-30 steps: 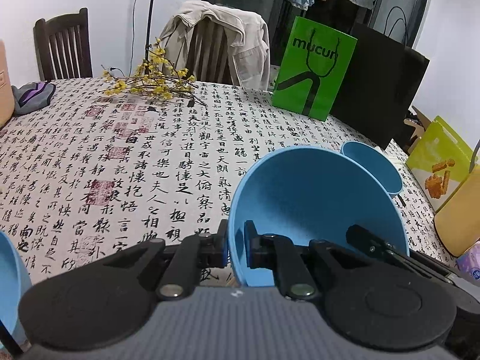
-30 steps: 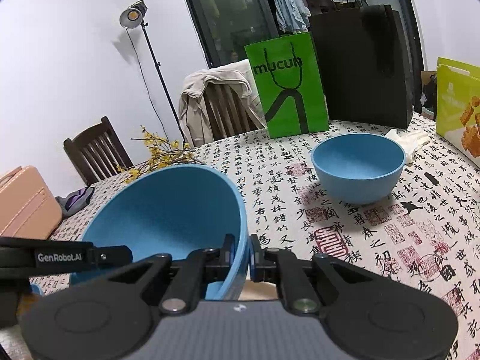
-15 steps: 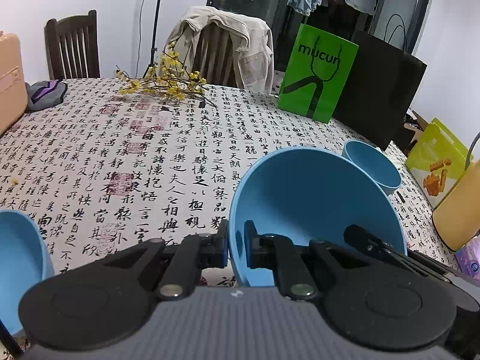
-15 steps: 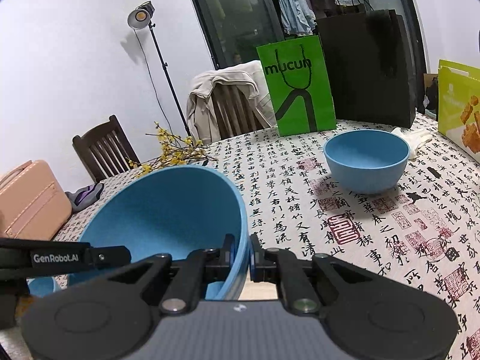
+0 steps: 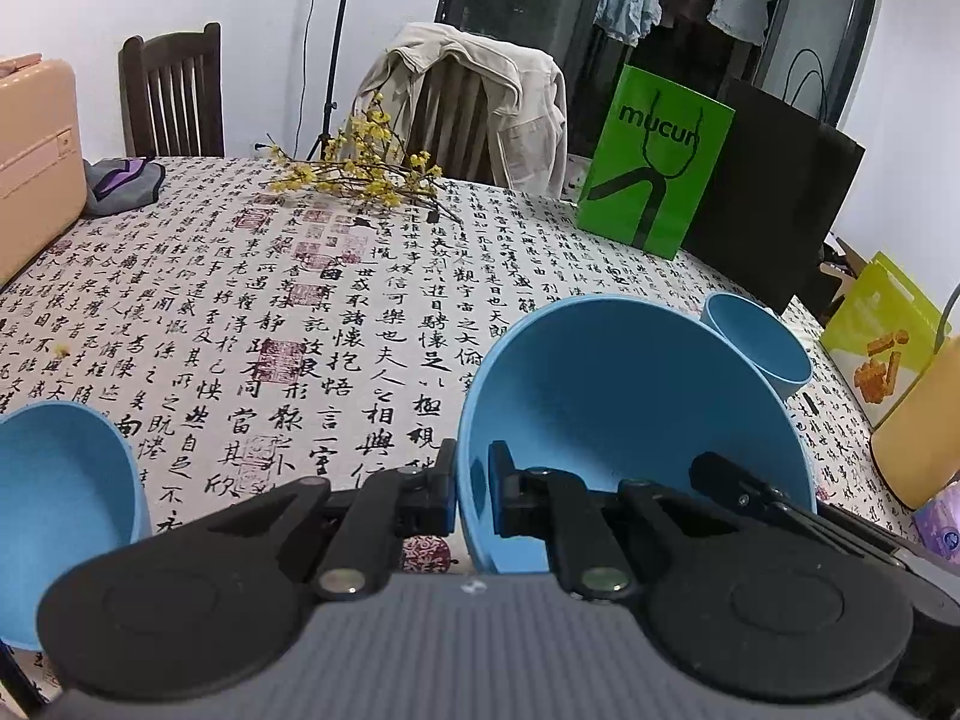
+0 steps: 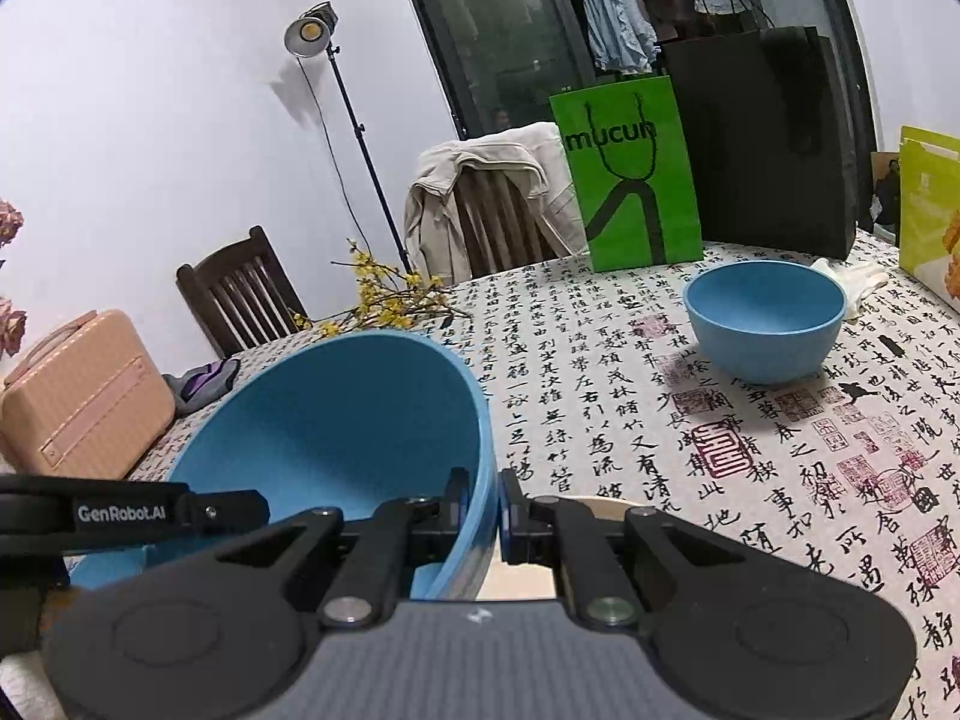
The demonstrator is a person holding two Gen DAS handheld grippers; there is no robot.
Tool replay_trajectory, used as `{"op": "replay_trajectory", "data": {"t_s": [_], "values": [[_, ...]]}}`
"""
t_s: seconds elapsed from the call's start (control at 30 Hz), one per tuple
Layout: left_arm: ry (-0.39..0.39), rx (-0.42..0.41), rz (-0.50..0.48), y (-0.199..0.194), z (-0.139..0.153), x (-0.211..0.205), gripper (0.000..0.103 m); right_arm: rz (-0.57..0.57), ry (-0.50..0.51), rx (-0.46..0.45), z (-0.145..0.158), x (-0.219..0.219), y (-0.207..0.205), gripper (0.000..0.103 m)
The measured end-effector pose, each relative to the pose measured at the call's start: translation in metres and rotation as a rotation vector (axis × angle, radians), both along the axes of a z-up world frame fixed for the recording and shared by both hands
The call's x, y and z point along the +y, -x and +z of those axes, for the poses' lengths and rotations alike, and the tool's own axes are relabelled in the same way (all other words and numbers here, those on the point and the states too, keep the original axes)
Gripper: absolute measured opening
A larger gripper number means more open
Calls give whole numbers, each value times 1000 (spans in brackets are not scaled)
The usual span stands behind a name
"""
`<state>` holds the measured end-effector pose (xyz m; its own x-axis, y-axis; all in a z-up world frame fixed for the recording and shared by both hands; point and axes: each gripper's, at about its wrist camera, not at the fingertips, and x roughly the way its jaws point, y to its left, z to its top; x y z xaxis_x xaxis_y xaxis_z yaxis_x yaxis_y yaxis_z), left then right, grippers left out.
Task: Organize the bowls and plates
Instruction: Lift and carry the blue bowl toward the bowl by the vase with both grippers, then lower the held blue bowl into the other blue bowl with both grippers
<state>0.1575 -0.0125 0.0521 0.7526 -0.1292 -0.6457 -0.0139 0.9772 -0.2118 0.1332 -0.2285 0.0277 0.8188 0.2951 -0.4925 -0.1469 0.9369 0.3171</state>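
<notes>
A large blue bowl (image 5: 624, 396) is held tilted above the table, gripped from both sides. My left gripper (image 5: 473, 489) is shut on its left rim, one pad inside and one outside. My right gripper (image 6: 498, 510) is shut on the opposite rim of the same large blue bowl (image 6: 336, 420); part of my left gripper's body (image 6: 120, 513) shows at that view's left edge. A smaller blue bowl (image 6: 765, 318) stands upright on the table (image 6: 630, 432) ahead and to the right, also seen as the smaller bowl (image 5: 759, 345) behind the held one. Another blue bowl (image 5: 60, 498) sits at the near left.
A green paper bag (image 5: 657, 162) and a black bag (image 5: 774, 192) stand at the far edge, with yellow flower twigs (image 5: 366, 180) lying nearby. A pink case (image 6: 84, 396) is at the left, yellow snack bags (image 5: 882, 324) at the right. Chairs (image 6: 240, 294) ring the table.
Both grippers have carried the large bowl back toward the near side, away from the smaller bowl. The blue bowl at the near left has come further into the left wrist view.
</notes>
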Motion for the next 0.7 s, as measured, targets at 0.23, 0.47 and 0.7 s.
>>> {"op": "replay_trajectory", "data": {"t_s": [0.23, 0.47, 0.7], "values": [[3, -2, 27, 1, 1, 9, 11, 28, 2, -1, 0, 11, -5, 9], [10, 3, 60, 3, 0, 24, 11, 68, -2, -17, -1, 23, -8, 9], [12, -8, 97, 8, 3, 41, 11, 114, -12, -15, -3, 38, -11, 9]]}}
